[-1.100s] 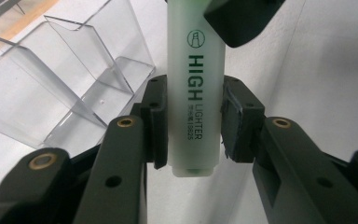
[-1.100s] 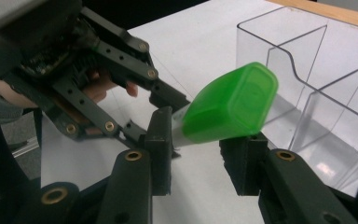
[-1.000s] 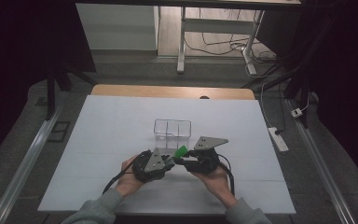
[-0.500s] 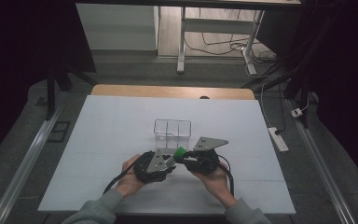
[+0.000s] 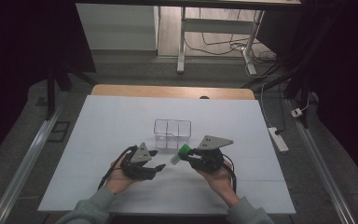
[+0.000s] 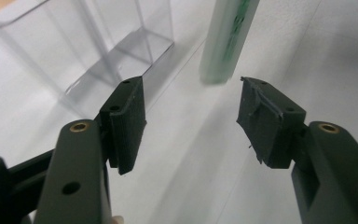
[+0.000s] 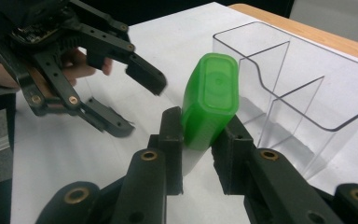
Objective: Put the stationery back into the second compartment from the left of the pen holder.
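A pale tube with a green cap (image 7: pixel 212 100) is held above the white table, my right gripper (image 7: pixel 200 149) shut on it just below the cap. In the high view the tube (image 5: pixel 181 153) points from the right gripper (image 5: pixel 186 156) toward the left one. My left gripper (image 5: pixel 158 159) stands a little left of the tube's pale end; its jaws have just been opening and nothing is between them. In the left gripper view the tube's pale body (image 6: pixel 228 37) hangs beyond the open left gripper (image 6: pixel 191 116). A clear divided box (image 5: pixel 172 133) stands just behind both grippers.
A white sheet (image 5: pixel 121 116) covers the table, with a wooden strip (image 5: pixel 168 91) along its far edge. A power strip (image 5: pixel 278 139) lies off the right side. The clear box (image 7: pixel 298 93) is close to the right gripper's right side.
The left gripper has opened, let go of the tube's pale end and drawn back to the left. The right gripper keeps its hold and has stayed put.
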### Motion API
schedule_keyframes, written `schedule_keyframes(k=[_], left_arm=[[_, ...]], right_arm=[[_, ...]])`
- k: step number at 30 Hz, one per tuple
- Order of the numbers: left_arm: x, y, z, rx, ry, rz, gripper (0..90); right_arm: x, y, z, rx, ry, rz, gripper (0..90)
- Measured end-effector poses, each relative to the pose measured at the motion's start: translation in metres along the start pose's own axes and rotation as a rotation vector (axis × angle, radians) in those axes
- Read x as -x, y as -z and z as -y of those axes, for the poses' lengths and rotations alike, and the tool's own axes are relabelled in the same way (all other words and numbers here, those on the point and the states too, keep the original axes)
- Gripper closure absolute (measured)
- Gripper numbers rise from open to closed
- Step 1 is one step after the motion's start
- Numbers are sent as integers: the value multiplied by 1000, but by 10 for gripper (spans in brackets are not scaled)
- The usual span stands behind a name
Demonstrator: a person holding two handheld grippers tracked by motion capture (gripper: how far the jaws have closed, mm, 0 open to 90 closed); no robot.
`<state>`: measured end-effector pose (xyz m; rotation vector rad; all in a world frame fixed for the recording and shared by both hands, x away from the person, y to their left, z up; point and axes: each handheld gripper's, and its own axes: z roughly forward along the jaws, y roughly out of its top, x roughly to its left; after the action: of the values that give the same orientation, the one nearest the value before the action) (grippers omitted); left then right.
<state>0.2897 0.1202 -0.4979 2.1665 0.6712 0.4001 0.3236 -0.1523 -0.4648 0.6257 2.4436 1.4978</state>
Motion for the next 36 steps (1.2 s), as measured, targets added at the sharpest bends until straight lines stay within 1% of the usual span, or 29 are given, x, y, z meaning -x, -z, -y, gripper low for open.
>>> schedule_keyframes(k=[6, 12, 18, 24, 27, 31, 32, 33, 34, 36], left_arm=[[-8, 15, 13, -17, 36, -17, 401], [-17, 30, 27, -15, 73, -44, 401], [-25, 44, 46, -24, 119, -69, 399], [-29, 58, 65, -42, 147, -96, 393], [-30, 64, 73, -47, 162, -108, 391], [-31, 71, 81, -54, 167, -124, 384], [-31, 72, 83, -53, 171, -129, 382], [-32, 74, 85, -53, 172, -131, 380], [-33, 75, 86, -54, 174, -134, 380], [-35, 76, 89, -54, 180, -138, 380]], right_arm=[[2, 2, 0, -1, 2, 10, 738], [4, 4, -2, 11, 4, 18, 738], [7, 8, -5, 23, 9, 32, 738], [10, 10, -10, 38, 10, 42, 738], [12, 11, -14, 50, 9, 48, 738], [13, 11, -25, 74, 7, 51, 738], [13, 10, -28, 80, 9, 51, 738], [14, 7, -36, 83, 23, 56, 738], [14, 7, -36, 83, 23, 56, 738], [15, 3, -44, 84, 30, 64, 738]])
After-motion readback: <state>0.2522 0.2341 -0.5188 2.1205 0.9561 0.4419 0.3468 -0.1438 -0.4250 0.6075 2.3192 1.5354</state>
